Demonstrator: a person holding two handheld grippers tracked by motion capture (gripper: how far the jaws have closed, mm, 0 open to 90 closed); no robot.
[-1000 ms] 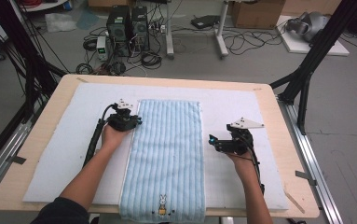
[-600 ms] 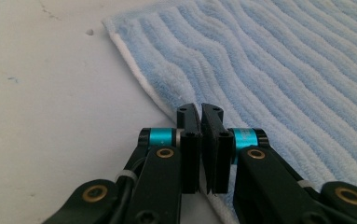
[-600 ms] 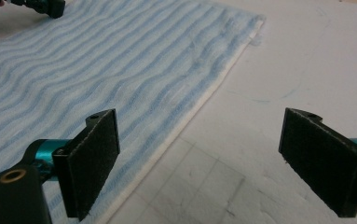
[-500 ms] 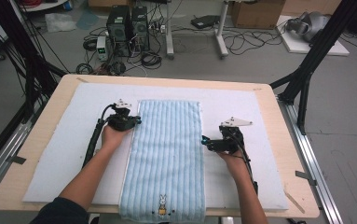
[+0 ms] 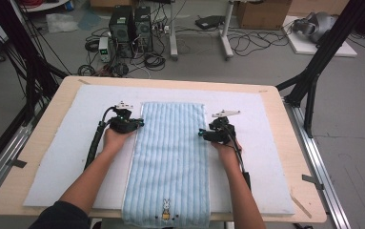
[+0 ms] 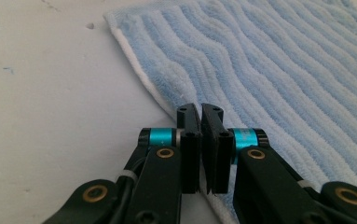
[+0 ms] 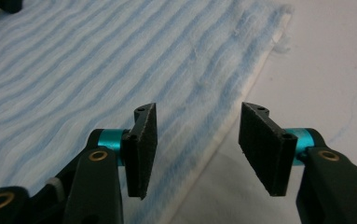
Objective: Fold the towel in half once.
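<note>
Light-blue striped terry towel (image 5: 170, 162) lies flat lengthwise on the white foam mat (image 5: 61, 157) covering the wooden tabletop (image 5: 37, 138), between the two claws. Small rabbit motif (image 5: 166, 209) embroidered at the towel's near hem, well behind both claws; no readable text or brand on it.

Left claw (image 5: 139, 123): jaws closed tight, pinching the towel's left long edge. The left gripper view shows the white hem (image 6: 155, 95) running in under the closed pads (image 6: 189, 140); striped pile spreads to the right of them, bare mat to the left.

Right claw (image 5: 201, 133): at the towel's right long edge, about level with the left claw. Jaws partly open and have just been closing. In the right gripper view the towel's hem (image 7: 223, 135) passes through the gap between the pads (image 7: 143, 144); they don't press it, so no grip.

Beyond the claws: towel's far end with both far corners flat on the mat. Past the tabletop, two black computer towers (image 5: 131, 26) and loose cables (image 5: 247, 43) on the grey floor; no legible labels.
</note>
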